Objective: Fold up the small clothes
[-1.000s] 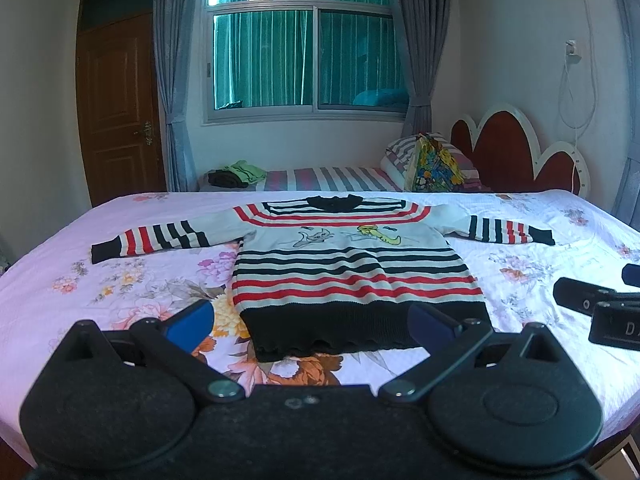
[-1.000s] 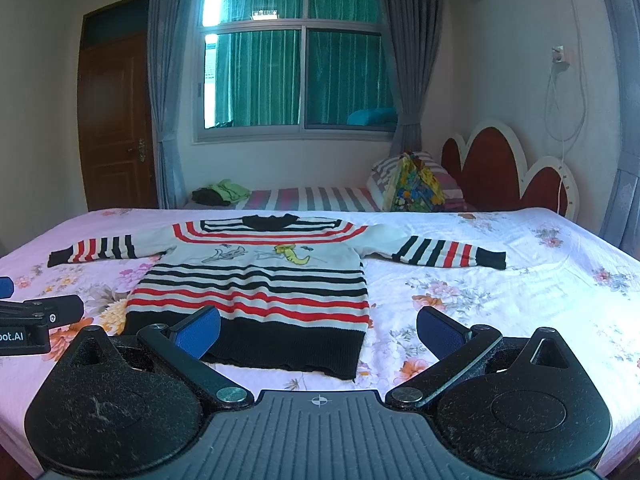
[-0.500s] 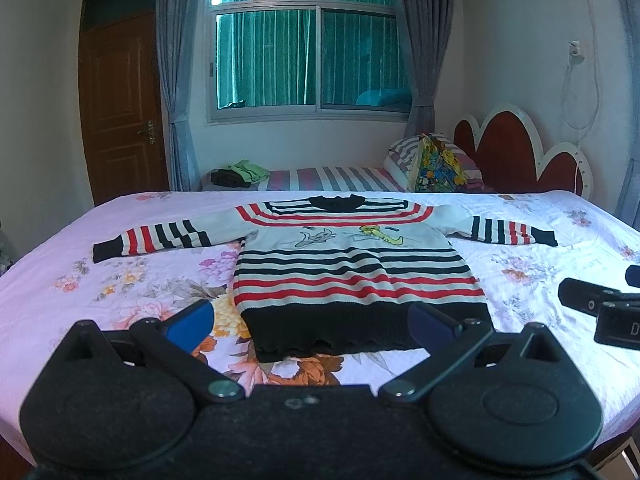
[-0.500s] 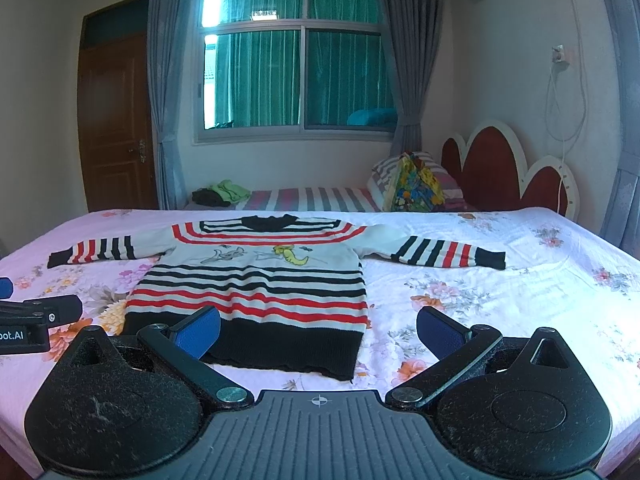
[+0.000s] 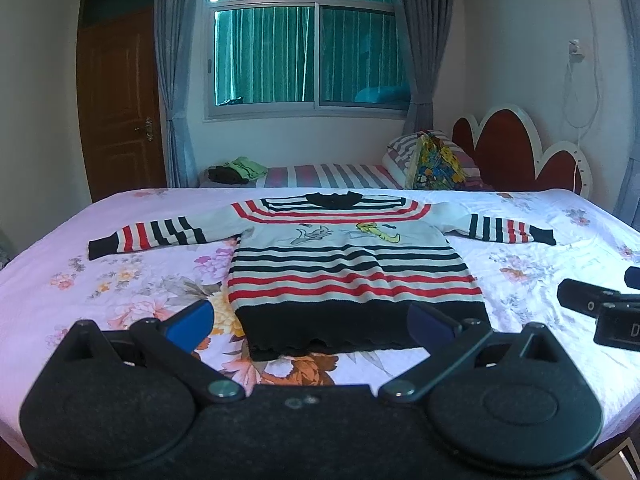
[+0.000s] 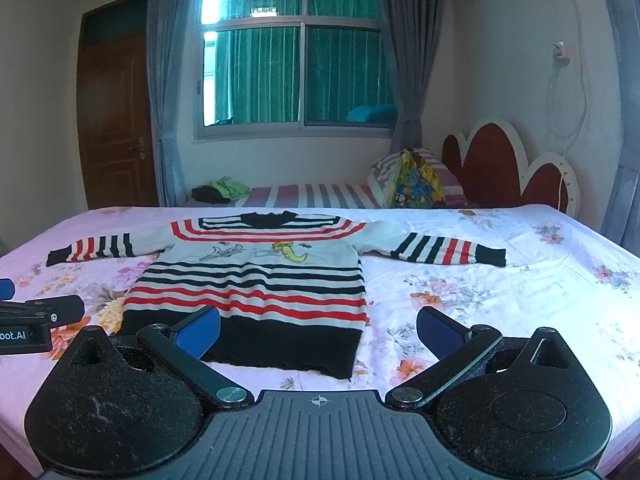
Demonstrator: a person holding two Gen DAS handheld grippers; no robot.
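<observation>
A small knit sweater (image 5: 352, 276) with red, black and white stripes and a cartoon print lies flat on the bed, both sleeves spread out and its black hem nearest me. My left gripper (image 5: 312, 328) hovers open just before the hem, blue pads wide apart and nothing between them. In the right wrist view the same sweater (image 6: 256, 280) sits left of centre. My right gripper (image 6: 320, 334) is open too, over the hem's right corner. Each gripper shows at the edge of the other's view: the right one (image 5: 600, 308), the left one (image 6: 36, 320).
The bed (image 5: 120, 280) has a pink floral sheet and a red scalloped headboard (image 5: 520, 156) at right. Behind it stands a second striped bed with a pile of clothes (image 5: 236, 170), a pillow and a colourful bag (image 5: 436, 164). A wooden door (image 5: 120, 112) is at back left.
Both views have shifted only slightly; the sweater lies as before and both grippers stay open.
</observation>
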